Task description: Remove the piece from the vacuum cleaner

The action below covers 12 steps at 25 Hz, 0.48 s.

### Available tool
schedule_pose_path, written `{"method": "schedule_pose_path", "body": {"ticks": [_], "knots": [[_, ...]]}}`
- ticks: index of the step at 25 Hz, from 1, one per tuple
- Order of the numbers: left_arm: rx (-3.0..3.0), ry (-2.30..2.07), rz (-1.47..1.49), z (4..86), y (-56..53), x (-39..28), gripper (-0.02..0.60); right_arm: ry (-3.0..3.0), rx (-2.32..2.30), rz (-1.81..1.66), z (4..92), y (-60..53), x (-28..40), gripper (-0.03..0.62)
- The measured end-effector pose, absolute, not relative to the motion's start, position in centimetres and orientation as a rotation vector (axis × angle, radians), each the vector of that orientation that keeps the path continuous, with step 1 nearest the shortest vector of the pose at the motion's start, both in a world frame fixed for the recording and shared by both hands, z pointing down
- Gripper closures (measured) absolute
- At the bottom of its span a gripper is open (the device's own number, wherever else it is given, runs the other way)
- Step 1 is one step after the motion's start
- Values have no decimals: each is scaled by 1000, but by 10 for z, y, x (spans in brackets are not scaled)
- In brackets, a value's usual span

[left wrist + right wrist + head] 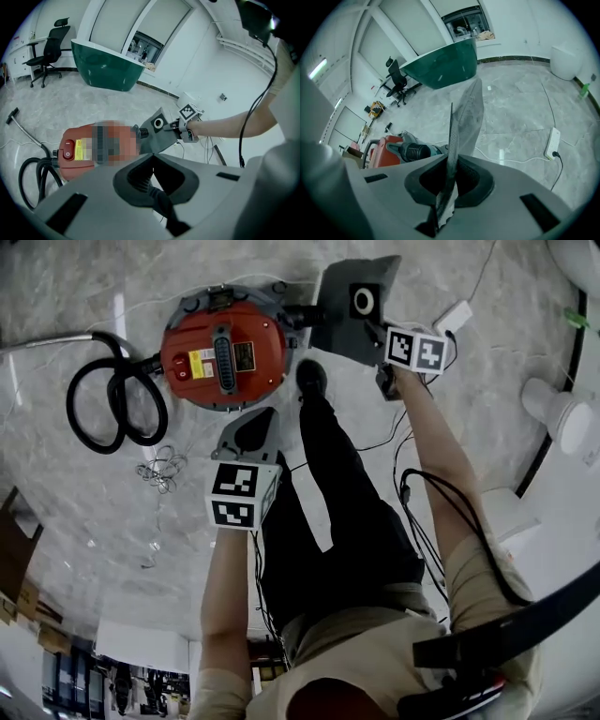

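Note:
A red round vacuum cleaner (pixel 222 352) (pixel 93 150) stands on the marble floor, its black hose (pixel 112 404) coiled to the left. A flat grey bag-like piece (pixel 349 306) (pixel 159 133) (pixel 464 126) with a white ring hangs beside the vacuum's ribbed black port (pixel 298 315) (pixel 412 151). Whether it still touches the port I cannot tell. My right gripper (pixel 377 334) (pixel 451 164) is shut on the piece's edge. My left gripper (pixel 248 432) (pixel 151 157) hovers near the vacuum's near side, shut with nothing in it.
The person's dark trouser leg and shoe (pixel 311 376) stand right of the vacuum. A white power strip (pixel 453 315) (pixel 551 143) and cables lie beyond. A wire tangle (pixel 164 468) lies left. A green counter (pixel 108 70) and an office chair (pixel 47 51) stand farther off.

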State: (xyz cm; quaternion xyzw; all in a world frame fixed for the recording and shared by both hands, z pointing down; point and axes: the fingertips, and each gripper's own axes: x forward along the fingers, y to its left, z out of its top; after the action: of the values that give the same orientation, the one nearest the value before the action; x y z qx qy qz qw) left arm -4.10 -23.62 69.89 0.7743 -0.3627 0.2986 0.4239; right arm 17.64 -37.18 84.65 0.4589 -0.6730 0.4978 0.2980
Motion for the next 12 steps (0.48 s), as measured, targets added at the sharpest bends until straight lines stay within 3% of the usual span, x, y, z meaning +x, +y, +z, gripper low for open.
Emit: {"method": "schedule_pose_path", "body": {"ticks": [12], "knots": [[1993,-947,728,648,-212,-64,577,-1869,1251,1292,777,-367,162,576]]}}
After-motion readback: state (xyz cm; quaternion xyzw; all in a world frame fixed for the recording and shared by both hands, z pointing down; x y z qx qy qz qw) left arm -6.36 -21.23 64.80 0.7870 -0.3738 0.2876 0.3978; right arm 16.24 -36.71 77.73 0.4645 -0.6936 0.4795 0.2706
